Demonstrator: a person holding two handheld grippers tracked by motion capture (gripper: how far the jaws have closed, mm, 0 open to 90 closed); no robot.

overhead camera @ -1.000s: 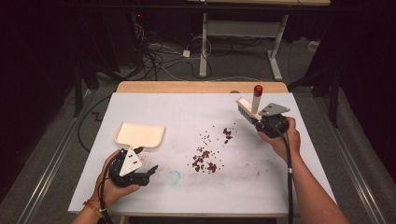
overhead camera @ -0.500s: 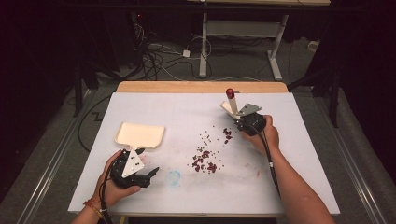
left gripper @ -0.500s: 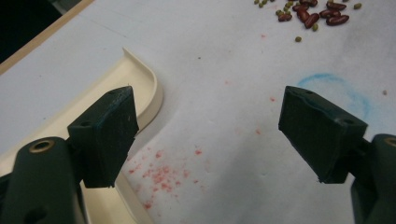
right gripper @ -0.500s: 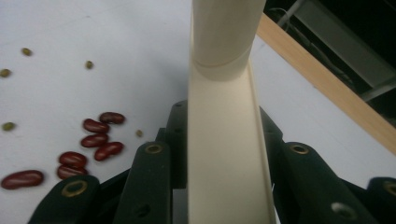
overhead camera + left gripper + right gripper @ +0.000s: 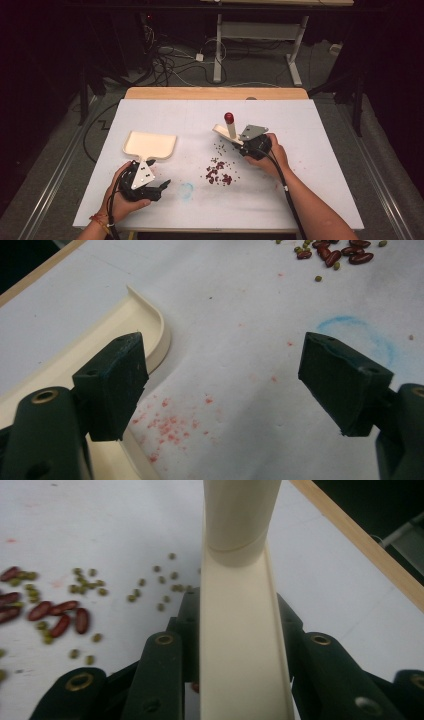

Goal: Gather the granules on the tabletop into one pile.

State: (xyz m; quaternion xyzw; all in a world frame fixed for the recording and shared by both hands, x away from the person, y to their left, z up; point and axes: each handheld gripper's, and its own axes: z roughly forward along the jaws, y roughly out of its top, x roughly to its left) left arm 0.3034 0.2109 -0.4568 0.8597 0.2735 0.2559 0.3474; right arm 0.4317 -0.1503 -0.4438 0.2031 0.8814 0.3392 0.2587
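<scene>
A dark room is seen around a table (image 5: 320,200) covered with a white sheet, a strip of bare wood showing along its far edge. Beyond it, tangled cables (image 5: 165,60) lie on the grey floor beside the legs of a white metal stand (image 5: 295,65). The sheet is marked by a faint blue ring (image 5: 186,190) and by reddish stains, which are seen close up in the left gripper view.

A cream dustpan (image 5: 150,145) lies flat on the left half of the table, its handle pointing toward the near edge. Near the middle of the sheet a scatter of red beans (image 5: 219,173) and small green beans (image 5: 85,586) is spread.

The left gripper (image 5: 159,187) is held low near the front edge by the left hand (image 5: 120,197), just beside the dustpan's handle and pointed toward the blue ring. Its jaws are spread wide, with nothing between them.

The right gripper (image 5: 241,145) is held by the right hand (image 5: 272,155) just beyond the beans, with the forearm reaching in from the lower right. Its jaws are closed on the cream brush (image 5: 240,645), which is gripped at its flat body; the red-capped handle (image 5: 229,119) stands tilted upward above the gripper.
</scene>
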